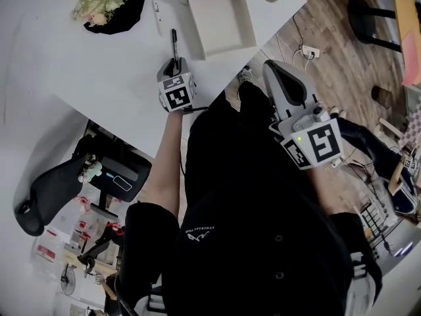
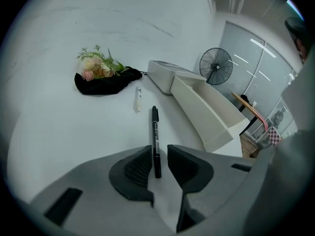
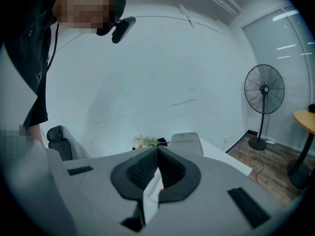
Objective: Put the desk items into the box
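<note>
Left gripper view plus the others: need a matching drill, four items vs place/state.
Items
1. slim black marker pen
2. small white pen
3. open white rectangular box
4. right gripper

Place or state
A. jaws together, nothing held
B. on the desk between the parted jaws of the left gripper
C. nothing visible inside
D. lying near the black cloth with flowers

Pairs: 1-B, 2-D, 3-C, 4-A
</note>
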`<action>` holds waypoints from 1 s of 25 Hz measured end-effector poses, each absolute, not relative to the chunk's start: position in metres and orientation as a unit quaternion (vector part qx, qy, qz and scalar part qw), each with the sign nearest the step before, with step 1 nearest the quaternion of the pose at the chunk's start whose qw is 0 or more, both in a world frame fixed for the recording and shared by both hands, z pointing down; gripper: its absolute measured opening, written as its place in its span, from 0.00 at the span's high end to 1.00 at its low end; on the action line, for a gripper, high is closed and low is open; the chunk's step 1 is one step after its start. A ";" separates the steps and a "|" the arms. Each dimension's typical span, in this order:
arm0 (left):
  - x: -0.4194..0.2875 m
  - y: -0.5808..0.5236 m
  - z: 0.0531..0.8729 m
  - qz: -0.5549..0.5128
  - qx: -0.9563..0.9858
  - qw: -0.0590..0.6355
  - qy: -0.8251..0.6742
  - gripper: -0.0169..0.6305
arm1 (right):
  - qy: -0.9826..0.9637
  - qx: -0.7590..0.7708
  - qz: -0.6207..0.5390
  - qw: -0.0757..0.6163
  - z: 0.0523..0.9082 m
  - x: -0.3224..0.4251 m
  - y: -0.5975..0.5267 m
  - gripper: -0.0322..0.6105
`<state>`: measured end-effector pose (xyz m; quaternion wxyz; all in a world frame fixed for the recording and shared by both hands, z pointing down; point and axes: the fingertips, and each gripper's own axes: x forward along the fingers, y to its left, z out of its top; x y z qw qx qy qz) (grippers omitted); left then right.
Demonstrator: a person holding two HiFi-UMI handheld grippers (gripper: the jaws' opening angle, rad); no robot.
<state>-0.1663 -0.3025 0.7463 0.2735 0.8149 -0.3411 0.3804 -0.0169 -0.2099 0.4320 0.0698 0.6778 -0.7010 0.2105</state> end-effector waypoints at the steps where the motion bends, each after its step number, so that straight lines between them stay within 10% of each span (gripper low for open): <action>1: -0.167 -0.303 0.747 0.380 0.814 0.272 -0.344 0.82 | -0.701 0.678 0.211 0.069 0.432 -0.017 -0.209 0.95; 25: -0.171 -0.309 0.681 0.305 0.836 0.239 -0.388 0.91 | -0.717 0.669 0.190 0.046 0.421 -0.019 -0.187 0.95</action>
